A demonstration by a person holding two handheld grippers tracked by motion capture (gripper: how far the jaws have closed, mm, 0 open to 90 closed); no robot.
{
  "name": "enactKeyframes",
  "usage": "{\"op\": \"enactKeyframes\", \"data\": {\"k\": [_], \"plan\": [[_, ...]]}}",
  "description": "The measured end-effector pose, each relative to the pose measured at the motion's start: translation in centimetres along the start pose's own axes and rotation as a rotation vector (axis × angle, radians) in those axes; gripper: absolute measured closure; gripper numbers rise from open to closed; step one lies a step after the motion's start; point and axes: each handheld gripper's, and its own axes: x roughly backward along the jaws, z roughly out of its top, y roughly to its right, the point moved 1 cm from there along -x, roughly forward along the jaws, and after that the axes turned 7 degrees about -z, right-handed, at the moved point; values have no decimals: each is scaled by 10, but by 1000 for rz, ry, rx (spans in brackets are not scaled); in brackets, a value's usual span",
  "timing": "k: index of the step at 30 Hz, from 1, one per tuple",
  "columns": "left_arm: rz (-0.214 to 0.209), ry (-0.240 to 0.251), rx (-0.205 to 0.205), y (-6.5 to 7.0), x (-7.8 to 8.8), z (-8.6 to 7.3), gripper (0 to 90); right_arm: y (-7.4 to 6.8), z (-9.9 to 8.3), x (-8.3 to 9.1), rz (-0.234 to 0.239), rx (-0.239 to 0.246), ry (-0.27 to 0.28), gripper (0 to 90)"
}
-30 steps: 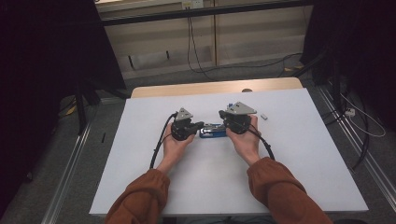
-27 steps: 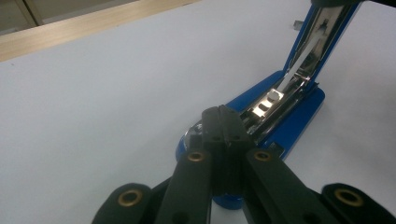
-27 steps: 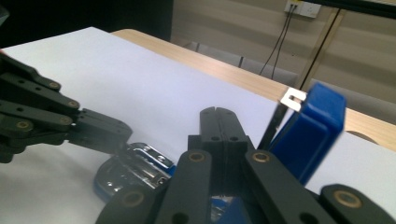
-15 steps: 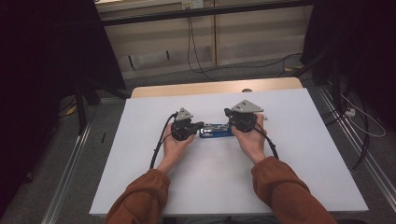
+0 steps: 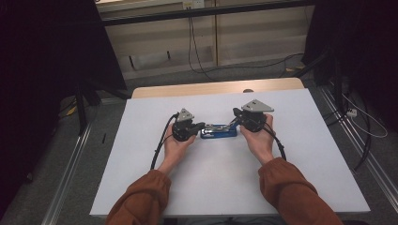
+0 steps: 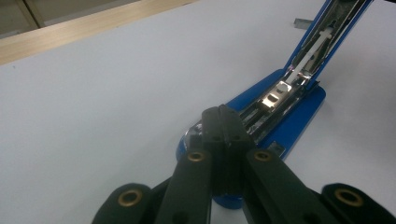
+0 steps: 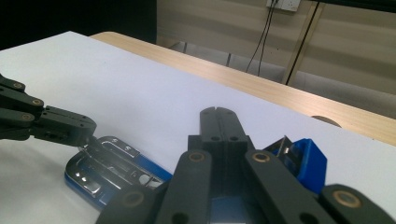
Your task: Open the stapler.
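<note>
A blue stapler lies mid-table with its lid swung up. My left gripper is shut, and its tip rests on the front end of the metal-lined base. The raised lid slants up and away behind it. My right gripper is shut too, at the stapler's other end. Its closed jaws sit beside the blue lid end, with nothing between them. The left gripper touches the open base in the right gripper view.
The white tabletop has a wooden strip along its far edge, with a round mark in it. A small strip of staples lies beyond the stapler. Cables and dark stands surround the table.
My right hand has shifted to the right and slightly up, uncovering more of the stapler. The left hand has stayed put.
</note>
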Motion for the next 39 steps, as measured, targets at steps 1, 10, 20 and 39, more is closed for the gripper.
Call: {"op": "enactKeyframes", "data": {"k": [1,10,20,39], "plan": [[0,0,1,0,0,0,900,0,0,1,-1,0,1,900],[10,4,2,1,0,0,900,9,-1,4,-2,-2,-9,900],[27,1,2,3,0,0,900,19,-9,8,-3,-12,-27,900],[14,7,21,1,0,-1,900,34,-28,18,45,-4,-1,900]]}}
